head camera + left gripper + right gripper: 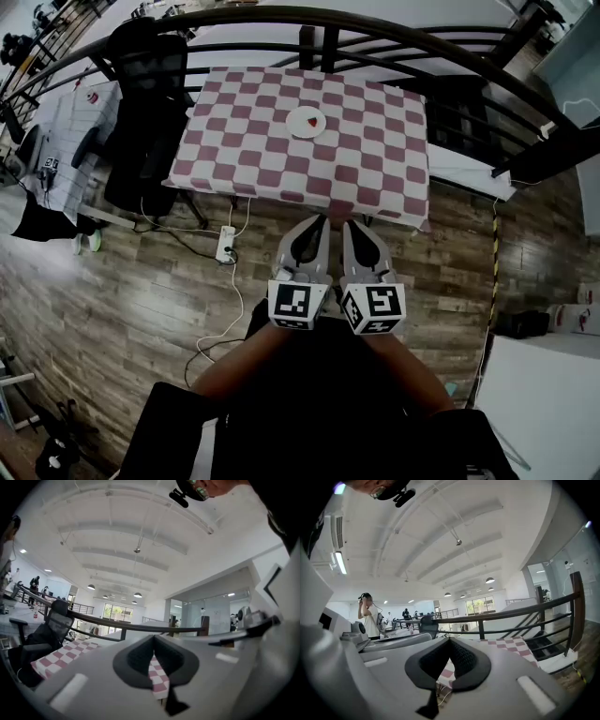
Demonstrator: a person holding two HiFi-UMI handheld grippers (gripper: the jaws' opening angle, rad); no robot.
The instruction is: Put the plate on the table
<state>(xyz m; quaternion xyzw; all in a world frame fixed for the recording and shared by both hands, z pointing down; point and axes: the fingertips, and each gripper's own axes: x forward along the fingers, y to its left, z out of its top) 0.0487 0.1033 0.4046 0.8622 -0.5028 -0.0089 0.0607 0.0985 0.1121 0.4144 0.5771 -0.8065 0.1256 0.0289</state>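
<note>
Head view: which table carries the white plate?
The table with the pink-and-white checked cloth, at top centre; the white plate sits near its middle. The grey table at the left lacks such a cloth.

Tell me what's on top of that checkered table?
One white plate rests on the checkered tablecloth, with a small red item on it, too small to identify. The cloth hides the tabletop itself.

Red item (pixel 310 120) on plate (pixel 297 128) — unidentifiably small.
</note>
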